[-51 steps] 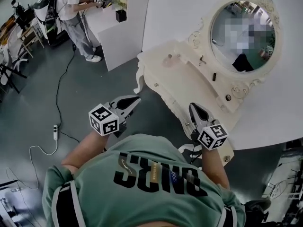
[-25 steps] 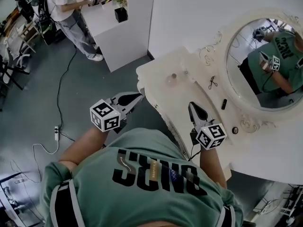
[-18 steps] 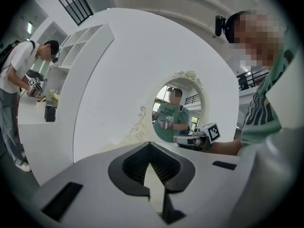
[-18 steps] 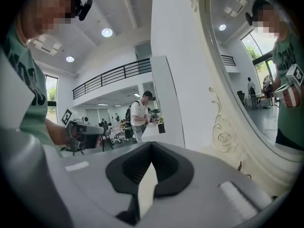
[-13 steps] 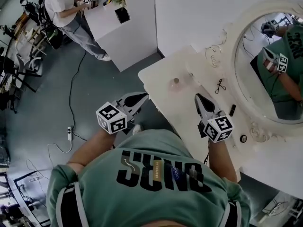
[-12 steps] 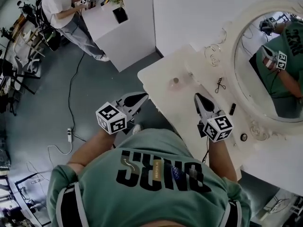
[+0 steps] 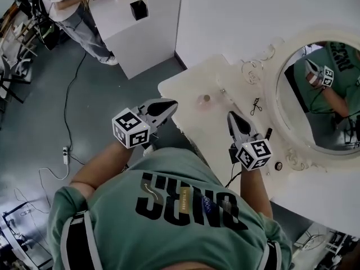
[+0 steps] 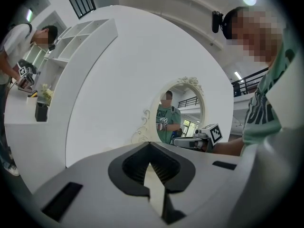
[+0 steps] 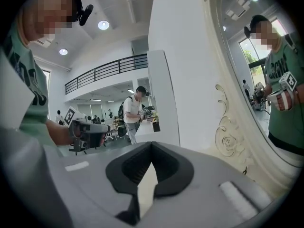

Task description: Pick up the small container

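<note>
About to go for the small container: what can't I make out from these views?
Small container: seen in the head view only, too small to tell lid or contents. In the gripper views, the bodies of the left gripper and right gripper block the tabletop.
Black item near the mirror: head view, too small to identify.
Dressing table, near end: head view, hidden by the person's right arm.

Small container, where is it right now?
In the head view, the container sits on the vanity top near its left end, ahead of and between the left gripper and right gripper.
</note>
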A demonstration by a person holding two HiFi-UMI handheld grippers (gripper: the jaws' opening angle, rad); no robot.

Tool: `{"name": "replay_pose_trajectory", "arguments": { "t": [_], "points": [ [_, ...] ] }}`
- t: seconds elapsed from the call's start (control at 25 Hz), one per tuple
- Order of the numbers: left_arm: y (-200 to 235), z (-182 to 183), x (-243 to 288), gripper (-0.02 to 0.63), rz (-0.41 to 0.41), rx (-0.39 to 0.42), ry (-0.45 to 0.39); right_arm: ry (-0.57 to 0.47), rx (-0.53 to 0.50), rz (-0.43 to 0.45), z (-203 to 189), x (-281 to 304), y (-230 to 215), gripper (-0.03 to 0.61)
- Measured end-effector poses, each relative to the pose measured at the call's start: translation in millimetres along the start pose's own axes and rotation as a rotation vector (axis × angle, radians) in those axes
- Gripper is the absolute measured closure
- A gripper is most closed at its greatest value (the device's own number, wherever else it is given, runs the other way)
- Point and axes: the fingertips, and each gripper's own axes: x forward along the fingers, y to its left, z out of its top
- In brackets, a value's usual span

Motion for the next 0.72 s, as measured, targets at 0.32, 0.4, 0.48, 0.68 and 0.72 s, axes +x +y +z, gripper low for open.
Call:
{"name": "replay_pose_trajectory", "arguments": {
  "t": [0.32,0.4,0.48,0.68,0.72],
  "points": [
    [6,1,2,0.609,0.025,-0.006,-0.009,0.007,-0.021,0.037,5,21,-3,0.568],
    [6,2,1,0.609,0.031,-0.005,-0.013,0.008,-0.025,0.043,5,22,-4,0.568],
    [6,3,2,0.609,0.035,-0.004,-0.012,0.007,-0.027,0.044,7,23,-5,0.568],
    [7,0,10,0.609,0.025,0.012,0.006,0.003,-0.028,0.039,12,25,-7,0.568],
    [9,-3,14,0.609,0.022,0.020,0.016,0.004,-0.028,0.037,12,26,-9,0.568]
  ]
}}
